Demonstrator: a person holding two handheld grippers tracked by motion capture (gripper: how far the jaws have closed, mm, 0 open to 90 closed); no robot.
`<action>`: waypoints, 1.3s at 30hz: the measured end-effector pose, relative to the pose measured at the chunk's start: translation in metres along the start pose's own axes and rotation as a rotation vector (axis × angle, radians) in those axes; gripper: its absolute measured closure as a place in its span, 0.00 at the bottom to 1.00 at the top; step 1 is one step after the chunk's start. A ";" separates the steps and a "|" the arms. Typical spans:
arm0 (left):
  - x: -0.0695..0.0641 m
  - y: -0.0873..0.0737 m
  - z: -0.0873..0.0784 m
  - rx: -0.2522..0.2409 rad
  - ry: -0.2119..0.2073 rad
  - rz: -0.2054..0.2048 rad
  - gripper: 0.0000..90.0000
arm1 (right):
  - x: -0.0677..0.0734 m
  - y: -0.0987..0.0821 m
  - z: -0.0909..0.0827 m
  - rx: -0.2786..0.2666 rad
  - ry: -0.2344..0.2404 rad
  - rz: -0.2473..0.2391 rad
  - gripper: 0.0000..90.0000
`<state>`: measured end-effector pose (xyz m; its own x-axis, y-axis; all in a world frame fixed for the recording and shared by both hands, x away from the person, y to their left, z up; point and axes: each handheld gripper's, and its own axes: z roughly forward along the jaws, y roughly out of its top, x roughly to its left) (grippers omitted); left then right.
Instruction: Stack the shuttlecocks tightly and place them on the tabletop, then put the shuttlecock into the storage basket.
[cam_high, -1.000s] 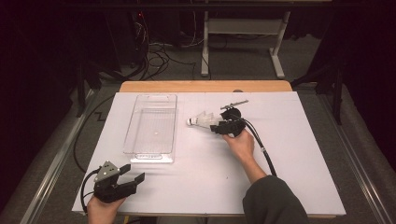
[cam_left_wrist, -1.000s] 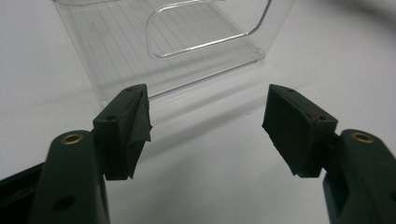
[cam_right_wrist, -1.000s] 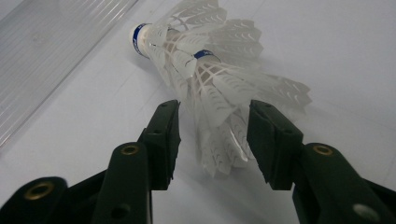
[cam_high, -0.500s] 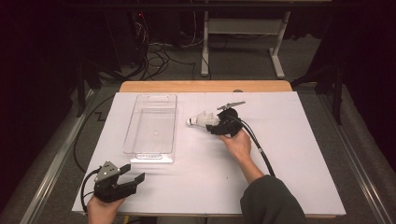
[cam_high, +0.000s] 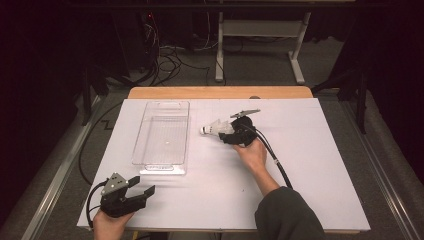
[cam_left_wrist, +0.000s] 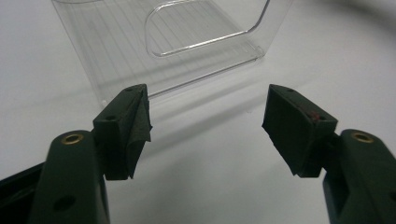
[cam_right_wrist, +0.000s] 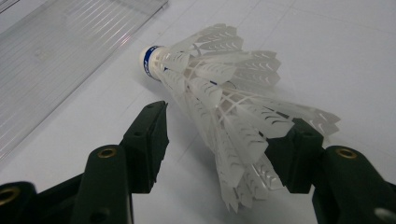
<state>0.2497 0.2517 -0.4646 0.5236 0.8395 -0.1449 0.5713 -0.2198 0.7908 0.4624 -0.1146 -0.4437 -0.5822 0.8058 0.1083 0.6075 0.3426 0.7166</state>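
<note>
High view, near edge: left gripper (cam_high: 142, 192) sits low at the counter's (cam_high: 310, 200) front-left corner, idle as I read it, parked clear of the work.
Left gripper view: fingers (cam_left_wrist: 133, 123) spread wide, nothing between them; they face the near end of the clear tray (cam_left_wrist: 187, 51), so I'd guess it's staged to steady the tray.
Mid counter: my right gripper (cam_high: 226, 134) is at the shuttlecock (cam_high: 214, 128), which lies on its side just right of the tray (cam_high: 162, 135), cork end towards it.
Right gripper view: jaws have just been opening; feather skirt of the shuttlecock (cam_right_wrist: 224, 98) lies between the fingers (cam_right_wrist: 149, 140), left one apart from it, right one hidden behind the feathers, contact unclear. I read it as no grip.
Why: approach from the skirt end leaves the cork free to lead into the tray.
Far: counter's wooden back edge (cam_high: 220, 92), cables on the floor beyond.
</note>
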 end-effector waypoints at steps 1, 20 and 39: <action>0.000 0.000 0.000 -0.001 0.000 -0.001 0.36 | 0.000 0.000 0.000 -0.001 0.000 -0.002 0.48; -0.001 0.000 0.000 0.000 -0.002 0.002 0.36 | 0.004 0.007 0.011 -0.010 0.006 0.003 0.48; -0.001 0.000 0.000 0.001 -0.004 0.003 0.36 | 0.006 0.010 0.018 -0.013 0.010 0.014 0.56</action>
<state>0.2495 0.2506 -0.4645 0.5275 0.8372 -0.1448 0.5705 -0.2227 0.7905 0.4749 -0.0980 -0.4486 -0.5790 0.8057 0.1248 0.6087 0.3254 0.7236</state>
